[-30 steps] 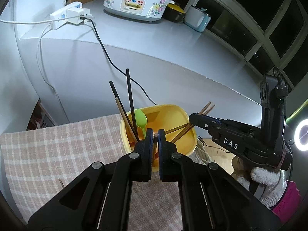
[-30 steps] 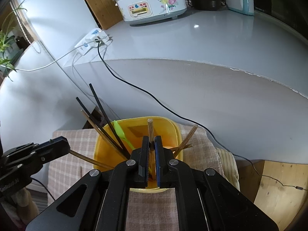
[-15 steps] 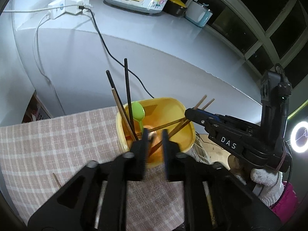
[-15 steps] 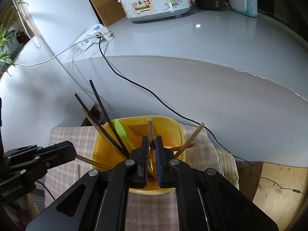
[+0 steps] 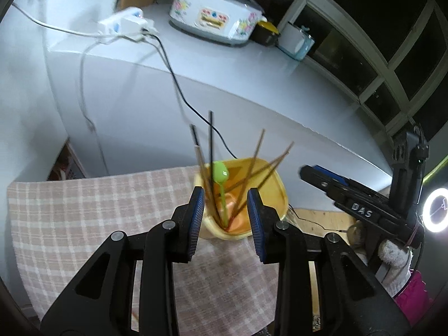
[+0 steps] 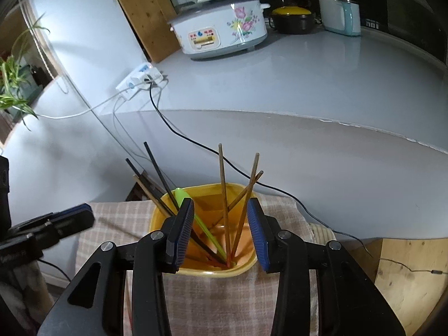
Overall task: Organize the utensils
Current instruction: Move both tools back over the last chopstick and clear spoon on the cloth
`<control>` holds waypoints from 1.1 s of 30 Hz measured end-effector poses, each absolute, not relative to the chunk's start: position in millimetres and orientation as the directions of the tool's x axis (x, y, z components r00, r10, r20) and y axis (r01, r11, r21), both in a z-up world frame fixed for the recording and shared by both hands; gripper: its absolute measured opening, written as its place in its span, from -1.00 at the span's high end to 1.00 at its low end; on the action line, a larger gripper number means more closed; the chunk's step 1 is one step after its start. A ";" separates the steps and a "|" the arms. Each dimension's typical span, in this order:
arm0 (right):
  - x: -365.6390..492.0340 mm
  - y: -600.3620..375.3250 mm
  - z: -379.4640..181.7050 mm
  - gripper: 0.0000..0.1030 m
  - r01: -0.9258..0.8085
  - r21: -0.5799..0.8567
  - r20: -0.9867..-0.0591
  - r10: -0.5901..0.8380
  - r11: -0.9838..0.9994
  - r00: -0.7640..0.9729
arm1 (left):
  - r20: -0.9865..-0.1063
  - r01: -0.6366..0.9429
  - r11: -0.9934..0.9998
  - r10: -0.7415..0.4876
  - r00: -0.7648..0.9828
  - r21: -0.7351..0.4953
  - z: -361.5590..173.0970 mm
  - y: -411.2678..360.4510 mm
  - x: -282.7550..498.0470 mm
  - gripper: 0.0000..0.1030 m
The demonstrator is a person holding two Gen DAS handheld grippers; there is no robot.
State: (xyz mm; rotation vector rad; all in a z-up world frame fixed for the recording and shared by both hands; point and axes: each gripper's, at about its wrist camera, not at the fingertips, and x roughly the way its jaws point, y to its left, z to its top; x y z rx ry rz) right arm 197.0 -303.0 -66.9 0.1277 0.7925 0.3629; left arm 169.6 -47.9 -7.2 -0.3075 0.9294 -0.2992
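A yellow tub [image 5: 275,177] [image 6: 201,189] stands on a checked cloth [image 5: 98,210] [image 6: 224,302]. In it lean several wooden chopsticks [image 6: 224,196] [image 5: 257,151], black chopsticks [image 5: 210,140] [image 6: 156,168] and a green spoon [image 5: 220,170] [image 6: 182,194]. My left gripper [image 5: 224,210] is open and empty, just above the tub's near side. My right gripper [image 6: 219,222] is open and empty, also over the tub's near rim. The right gripper also shows in the left wrist view [image 5: 322,177], and the left gripper shows in the right wrist view [image 6: 81,214].
A grey counter [image 6: 308,84] rises behind the tub, with a flowered rice cooker [image 6: 221,33], a black pot [image 6: 292,19], a blue-white appliance [image 6: 340,14] and a power strip [image 6: 140,79]. A black cable [image 6: 182,137] hangs down the counter front. A wooden board [image 6: 406,274] lies at right.
Both grippers have opened and drawn back from the tub. The wooden chopstick the right gripper held, and the one in the left gripper, now stand loose in the tub.
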 end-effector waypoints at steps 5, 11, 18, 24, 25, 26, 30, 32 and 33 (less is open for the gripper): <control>181.4 -310.0 -61.8 0.27 -0.262 0.288 -0.657 0.390 0.921 0.645 | -0.729 0.067 0.924 -0.339 0.595 -0.375 -0.3 -13.7 153.5 0.40; 154.8 -311.3 -67.2 0.27 -0.269 0.340 -0.663 0.433 0.901 0.610 | -0.751 -0.024 0.934 -0.270 0.603 -0.356 -11.0 34.2 128.6 0.40; 123.9 -290.2 -92.8 0.27 -0.301 0.369 -0.719 0.475 0.879 0.508 | -0.802 -0.133 0.930 -0.215 0.557 -0.341 -48.9 77.2 102.6 0.40; 104.5 -261.6 -138.0 0.27 -0.289 0.432 -0.782 0.514 0.855 0.353 | -0.839 -0.181 0.923 -0.211 0.502 -0.340 -83.9 92.8 84.1 0.40; 102.0 -254.9 -146.5 0.27 -0.290 0.441 -0.789 0.521 0.849 0.324 | -0.845 -0.187 0.921 -0.214 0.490 -0.342 -91.1 94.3 81.8 0.40; 99.7 -247.9 -156.5 0.27 -0.289 0.451 -0.797 0.527 0.844 0.295 | -0.848 -0.189 0.920 -0.216 0.483 -0.342 -95.6 95.3 79.3 0.40; 97.4 -226.4 -191.3 0.27 -0.278 0.489 -0.814 0.547 0.827 0.194 | -0.865 -0.192 0.916 -0.239 0.442 -0.351 -117.8 94.5 74.6 0.40; 97.8 -213.9 -208.2 0.27 -0.286 0.478 -0.830 0.534 0.831 0.164 | -0.873 -0.196 0.915 -0.247 0.421 -0.354 -128.4 93.7 72.9 0.40; 98.7 -207.4 -215.0 0.27 -0.298 0.467 -0.836 0.525 0.832 0.157 | -0.875 -0.197 0.912 -0.257 0.411 -0.360 -134.3 93.4 72.2 0.40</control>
